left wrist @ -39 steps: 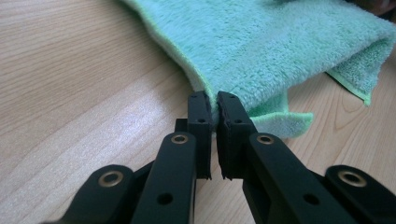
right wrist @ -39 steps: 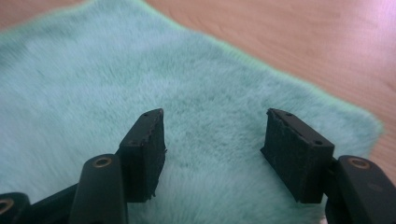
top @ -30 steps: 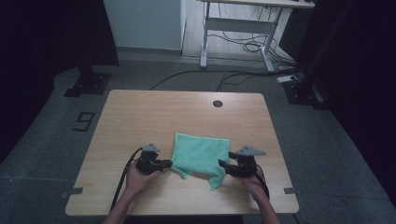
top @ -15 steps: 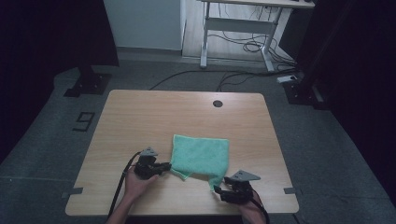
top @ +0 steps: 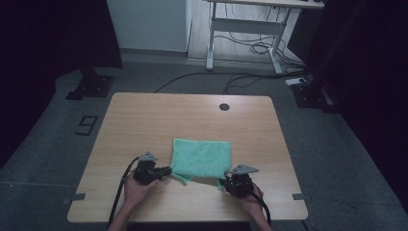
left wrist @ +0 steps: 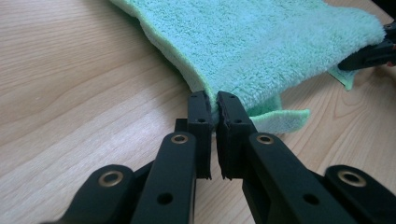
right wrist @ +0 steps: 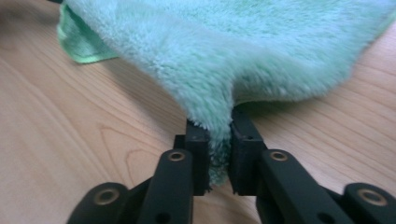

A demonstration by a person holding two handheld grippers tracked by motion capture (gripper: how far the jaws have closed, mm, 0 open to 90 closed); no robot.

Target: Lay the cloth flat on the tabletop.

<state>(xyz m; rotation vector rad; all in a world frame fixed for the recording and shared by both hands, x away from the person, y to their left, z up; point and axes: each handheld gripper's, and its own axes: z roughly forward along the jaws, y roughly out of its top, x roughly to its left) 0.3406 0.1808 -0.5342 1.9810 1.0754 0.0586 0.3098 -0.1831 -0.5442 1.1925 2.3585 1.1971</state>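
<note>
A folded green towel [top: 202,156] lies on the wooden table [top: 144,120], near its front edge. My left gripper [top: 168,170] is shut on the towel's near left corner [left wrist: 219,100], its pads pinching the edge. My right gripper [top: 224,182] has just been closing and now pinches the towel's near right corner [right wrist: 215,116] between its pads. In the left gripper view the right gripper's jaws [left wrist: 369,53] show at the far right edge of the towel. A loose lower layer of the towel [left wrist: 280,119] sticks out flat on the wood.
A round cable hole [top: 224,107] sits near the table's far edge. Beyond the table stands a white desk frame [top: 243,29] with cables on the floor. Dark stands flank the table on both sides.
My right gripper moved back toward the table's front edge and down, then closed on the towel's near right corner. The left gripper stayed put on its corner.
</note>
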